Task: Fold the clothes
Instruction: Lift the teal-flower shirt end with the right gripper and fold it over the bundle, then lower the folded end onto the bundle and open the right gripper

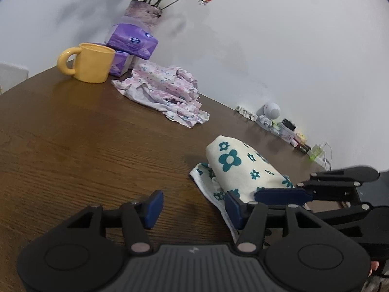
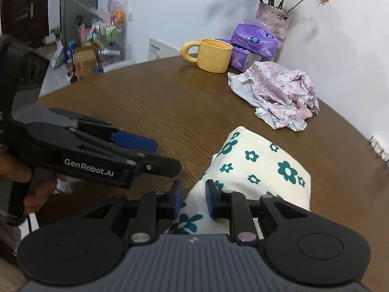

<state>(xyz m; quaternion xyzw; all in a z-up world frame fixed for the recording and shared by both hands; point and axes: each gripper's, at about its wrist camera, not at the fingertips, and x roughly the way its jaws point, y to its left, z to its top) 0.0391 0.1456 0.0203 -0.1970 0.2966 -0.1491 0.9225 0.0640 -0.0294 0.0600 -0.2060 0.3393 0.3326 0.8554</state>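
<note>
Folded cream cloth with teal flower print [image 2: 262,168], lying on the brown wooden table [image 2: 150,102] near its front edge; a thinner flap of the same fabric spread out from under the folded bulk on the near side. Same cloth in the left wrist view [image 1: 243,168], to the right of centre.

Right gripper [image 2: 193,200]: blue-padded fingers set a narrow gap apart, over the near flap of the cloth; not closed on it, nothing held. Whether the pads touch the fabric cannot be told.

Left gripper [image 1: 193,210]: fingers spread wide, empty, above bare table, its right finger just at the cloth's near flap. Seen from the right wrist view [image 2: 136,146] as a black tool marked "GenRobot.AI", held in a hand [image 2: 36,189] at the left edge.

Crumpled pink-and-white floral garment [image 2: 279,95], unfolded, farther back on the table, well apart from the cream cloth.

Yellow mug [image 2: 211,54], upright, handle to the left, near the far edge.

Purple tissue packs [image 2: 252,40], stacked, just behind the mug.

Vase of flowers [image 2: 274,15], behind the tissue packs, against the white wall [image 2: 340,48].

Small astronaut figurine [image 1: 268,114] and assorted small items, in a row along the wall.
</note>
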